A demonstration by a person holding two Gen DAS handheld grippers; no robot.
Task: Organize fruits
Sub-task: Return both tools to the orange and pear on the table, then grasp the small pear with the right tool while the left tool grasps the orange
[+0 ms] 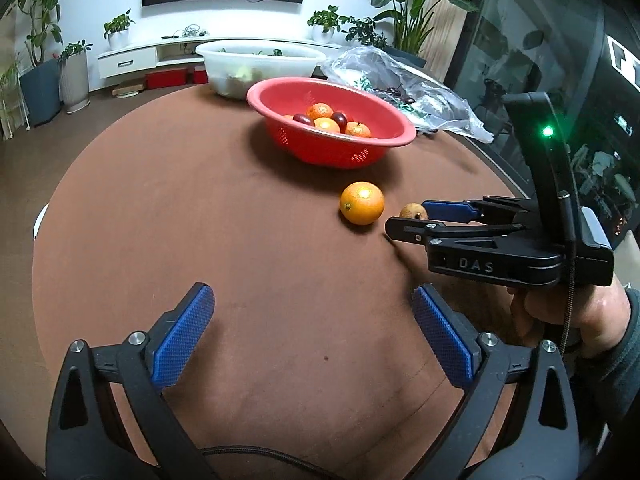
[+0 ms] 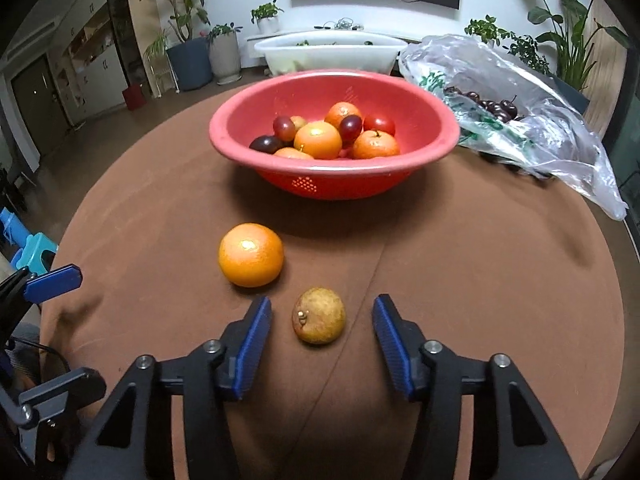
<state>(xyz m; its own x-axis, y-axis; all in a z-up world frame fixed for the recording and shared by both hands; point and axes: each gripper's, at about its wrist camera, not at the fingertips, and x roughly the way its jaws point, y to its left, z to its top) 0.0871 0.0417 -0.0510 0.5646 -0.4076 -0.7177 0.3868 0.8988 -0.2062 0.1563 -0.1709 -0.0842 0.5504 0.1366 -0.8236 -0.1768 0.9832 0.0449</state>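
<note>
Right fingers [image 2: 320,320] spread, straddling the brown fruit [image 2: 319,315] on the desk [image 2: 480,280]; orange [image 2: 251,255] at 11 o'clock. Left fingers [image 1: 312,312] spread, empty. Close gently at mid-height, then lift to the bowl [image 2: 240,148] at 12.

Open right tool [image 2: 320,334] straddling small brown fruit [image 2: 319,315], orange [image 2: 251,255] close beside its left finger

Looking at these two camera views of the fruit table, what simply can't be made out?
- White tub, both views: contents hidden by its wall and the red basket.
- Plastic bag, both views: crinkled film blurs everything but some dark cherries.
- Small brown fruit, left view: partly hidden by the right gripper.
</note>
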